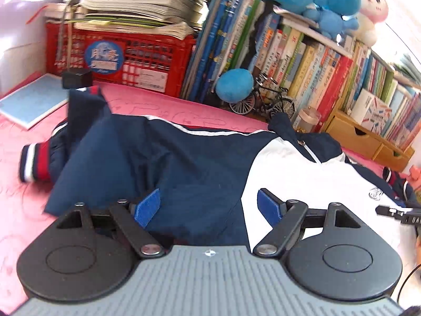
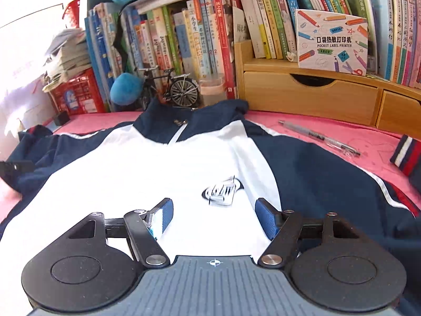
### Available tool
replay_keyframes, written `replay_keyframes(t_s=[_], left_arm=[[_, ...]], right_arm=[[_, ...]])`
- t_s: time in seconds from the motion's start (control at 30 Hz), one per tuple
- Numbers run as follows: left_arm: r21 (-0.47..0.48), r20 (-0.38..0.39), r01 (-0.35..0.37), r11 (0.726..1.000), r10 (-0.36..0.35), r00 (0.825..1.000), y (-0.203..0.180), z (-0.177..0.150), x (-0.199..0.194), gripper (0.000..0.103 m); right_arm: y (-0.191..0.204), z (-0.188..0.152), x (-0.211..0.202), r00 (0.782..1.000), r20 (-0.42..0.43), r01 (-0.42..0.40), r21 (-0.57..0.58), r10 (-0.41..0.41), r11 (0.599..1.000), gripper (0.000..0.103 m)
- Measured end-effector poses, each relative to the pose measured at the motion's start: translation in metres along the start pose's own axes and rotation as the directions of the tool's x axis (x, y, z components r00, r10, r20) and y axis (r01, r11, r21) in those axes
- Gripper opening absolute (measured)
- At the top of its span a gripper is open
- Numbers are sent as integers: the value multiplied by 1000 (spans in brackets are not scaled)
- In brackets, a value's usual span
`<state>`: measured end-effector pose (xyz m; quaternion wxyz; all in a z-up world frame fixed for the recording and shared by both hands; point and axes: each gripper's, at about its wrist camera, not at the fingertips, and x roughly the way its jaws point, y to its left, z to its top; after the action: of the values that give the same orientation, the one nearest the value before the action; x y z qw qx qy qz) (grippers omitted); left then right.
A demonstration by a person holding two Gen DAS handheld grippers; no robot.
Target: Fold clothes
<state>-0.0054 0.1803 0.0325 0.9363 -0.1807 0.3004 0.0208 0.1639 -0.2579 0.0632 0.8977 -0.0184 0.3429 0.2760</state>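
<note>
A navy and white zip jacket [image 1: 184, 158] lies spread on the pink table cover [image 1: 23, 210], collar toward the books. Its left sleeve is folded in, with a striped cuff [image 1: 34, 162] at the left. My left gripper [image 1: 209, 208] is open and empty, hovering just above the navy part beside the white chest panel. In the right wrist view the jacket [image 2: 158, 168] shows its white front and a chest logo [image 2: 222, 192]. My right gripper [image 2: 211, 217] is open and empty over the white front, near the logo. The right sleeve's cuff [image 2: 406, 155] lies at the far right.
Behind the jacket stand a red crate [image 1: 118, 60] under stacked papers, rows of books [image 2: 184, 36], a toy bicycle [image 2: 171, 89], a blue plush ball [image 1: 234, 85] and wooden drawers [image 2: 310, 97]. A pen [image 2: 319, 137] lies on the pink cover, and a blue notebook [image 1: 31, 102] at the left.
</note>
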Motion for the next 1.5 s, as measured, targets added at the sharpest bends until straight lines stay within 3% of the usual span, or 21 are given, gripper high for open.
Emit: replay_keyframes(t_s=[0.07, 0.13, 0.2, 0.27, 0.37, 0.43, 0.5, 0.53, 0.67, 0.77, 0.87, 0.93, 1.0, 1.1, 1.17, 1.23, 1.27, 1.3, 1.5], left_arm=[[-75, 17, -2, 997, 4, 1000, 8, -11, -28, 90], [-73, -2, -46, 996, 46, 999, 11, -18, -34, 94], [-94, -29, -67, 993, 64, 998, 17, -20, -26, 94], [-161, -51, -32, 986, 24, 998, 27, -16, -6, 94], [-213, 0, -21, 977, 21, 1000, 31, -1, 22, 93], [-242, 38, -66, 968, 78, 996, 31, 11, 37, 81], [-309, 66, -109, 945, 135, 989, 39, 24, 52, 9], [-332, 68, -105, 937, 135, 989, 45, 32, 59, 6], [-356, 137, -135, 925, 195, 971, 59, 77, 71, 4], [-358, 131, -134, 924, 192, 973, 64, 100, 79, 4], [-248, 92, -182, 951, 211, 973, 54, 98, 84, 5], [-203, 65, -169, 965, 185, 981, 49, 85, 80, 7], [-217, 31, -97, 971, 107, 994, 49, 69, 71, 27], [-286, -4, 15, 958, -17, 1000, 48, 44, 57, 50], [-286, -5, 68, 956, -73, 997, 40, 32, 52, 51], [-269, 11, 104, 957, -105, 994, 28, 27, 52, 51], [-260, 25, 117, 958, -115, 993, 23, 26, 54, 36], [-257, 33, 114, 960, -109, 993, 18, 28, 58, 3], [-292, 63, 33, 956, -15, 998, 26, 61, 85, 2]], right_arm=[[1, -13, -19, 1000, 12, -8, 33, 8, 999, 72], [0, -18, -31, 1000, 29, -5, 61, 4, 998, 73], [-1, -20, -39, 999, 43, 5, 75, -8, 997, 74], [1, -20, -43, 998, 52, 14, 85, -18, 996, 75], [8, -23, -48, 998, 54, 15, 91, -20, 996, 76], [14, -25, -50, 999, 44, 17, 83, -21, 996, 76], [23, -31, -54, 999, 29, 15, 69, -17, 998, 76], [27, -34, -56, 1000, 16, 7, 68, -8, 998, 76], [42, -52, -59, 997, -62, -38, 86, 43, 996, 76], [57, -66, -67, 996, -81, -43, 62, 48, 997, 77], [64, -71, -85, 996, -72, -46, 51, 49, 998, 78], [61, -73, -96, 997, -57, -46, 68, 50, 997, 79], [54, -74, -106, 999, -40, -24, 92, 28, 995, 80], [38, -79, -122, 1000, -18, 25, 144, -23, 989, 81], [28, -84, -127, 999, -15, 43, 182, -41, 982, 81], [20, -89, -130, 998, -21, 57, 218, -54, 974, 81], [17, -92, -130, 998, -24, 61, 235, -57, 970, 81], [16, -95, -131, 998, -25, 64, 245, -60, 967, 81], [22, -104, -141, 996, -28, 93, 244, -89, 965, 81]])
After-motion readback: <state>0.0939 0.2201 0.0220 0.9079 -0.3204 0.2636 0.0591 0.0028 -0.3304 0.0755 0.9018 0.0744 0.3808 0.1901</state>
